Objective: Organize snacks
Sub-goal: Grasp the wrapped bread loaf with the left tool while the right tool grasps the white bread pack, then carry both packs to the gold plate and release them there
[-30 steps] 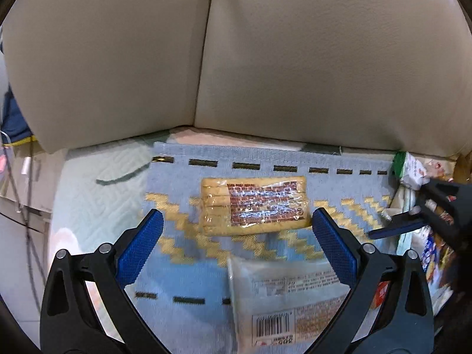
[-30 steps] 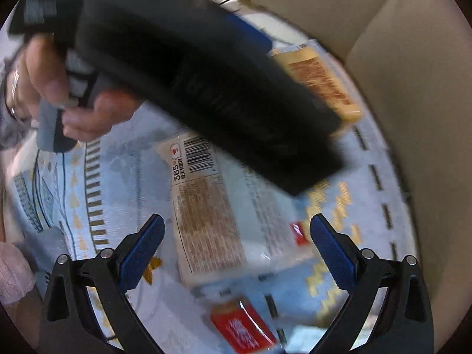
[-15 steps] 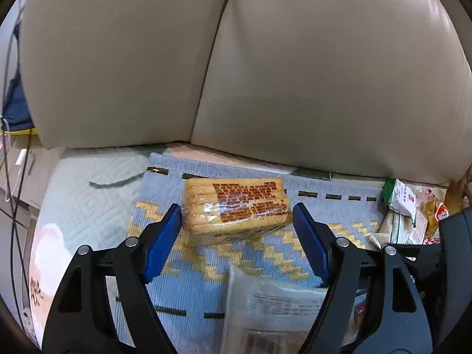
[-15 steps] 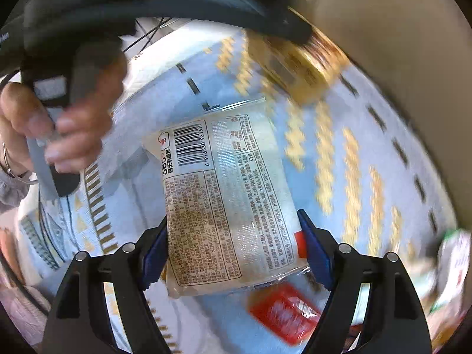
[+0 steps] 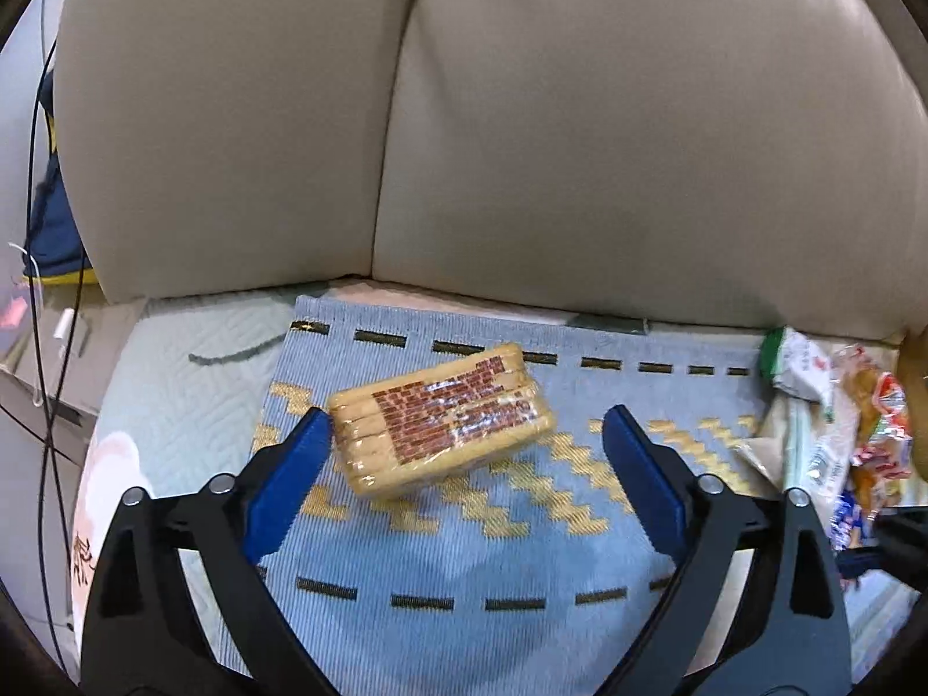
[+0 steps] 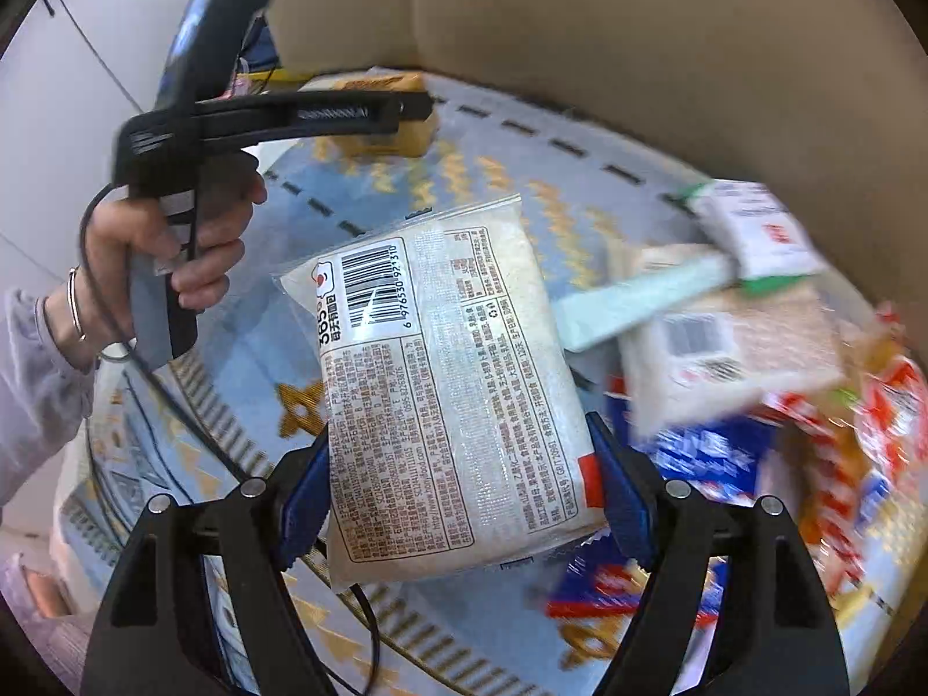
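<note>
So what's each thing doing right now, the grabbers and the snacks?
Left gripper: open, one pad touching the biscuits.
Right gripper: shut on the white packet.
Biscuits: sealed, tilted on the mat.
White packet: sealed, held up, label showing.
Snack pile: jumbled, blurry.

A blue patterned mat [image 5: 522,551] covers the beige sofa [image 5: 522,145]; possibly cables [image 5: 40,232] beside.

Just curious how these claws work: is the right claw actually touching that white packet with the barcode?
Touching. In the right wrist view both blue pads of the right gripper press against the sides of the white packet.
</note>
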Demonstrator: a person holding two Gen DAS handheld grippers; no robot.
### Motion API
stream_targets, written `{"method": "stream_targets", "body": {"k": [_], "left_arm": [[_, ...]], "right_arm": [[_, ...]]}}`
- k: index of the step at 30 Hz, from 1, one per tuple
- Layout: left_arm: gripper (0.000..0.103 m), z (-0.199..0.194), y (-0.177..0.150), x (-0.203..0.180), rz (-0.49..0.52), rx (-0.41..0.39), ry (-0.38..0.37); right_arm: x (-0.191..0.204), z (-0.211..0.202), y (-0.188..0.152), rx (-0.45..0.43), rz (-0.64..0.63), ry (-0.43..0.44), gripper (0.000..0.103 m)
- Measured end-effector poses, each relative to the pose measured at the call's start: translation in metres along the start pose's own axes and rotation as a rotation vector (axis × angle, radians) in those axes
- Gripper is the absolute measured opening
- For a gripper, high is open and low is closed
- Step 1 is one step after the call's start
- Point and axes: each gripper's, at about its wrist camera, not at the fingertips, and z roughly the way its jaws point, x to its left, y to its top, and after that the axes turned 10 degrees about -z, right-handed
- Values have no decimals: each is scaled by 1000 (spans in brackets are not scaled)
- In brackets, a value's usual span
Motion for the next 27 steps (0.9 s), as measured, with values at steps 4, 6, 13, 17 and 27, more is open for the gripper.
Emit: {"method": "stream_targets", "body": {"k": [4,6,13,17,27], "left_arm": [[80,14,2,-4,-18,1,73],[79,15,2,-3,-36,-11,69],[79,6,-7,-9,-94,-24,54],[79,-9,-14,-23,-91,-30,26],[79,-68,-14,-104,-6,-56,-94]], "right_arm": [[1,-11,-15,-27,52,-16,78],[2,-13,-16,-42,77,-22,78],[-14,-27,-21,-110,234,-6,78],[-30,-46,-28,-162,302,-1,77],[-72,-118,-62,-284,450,-37,77]]}}
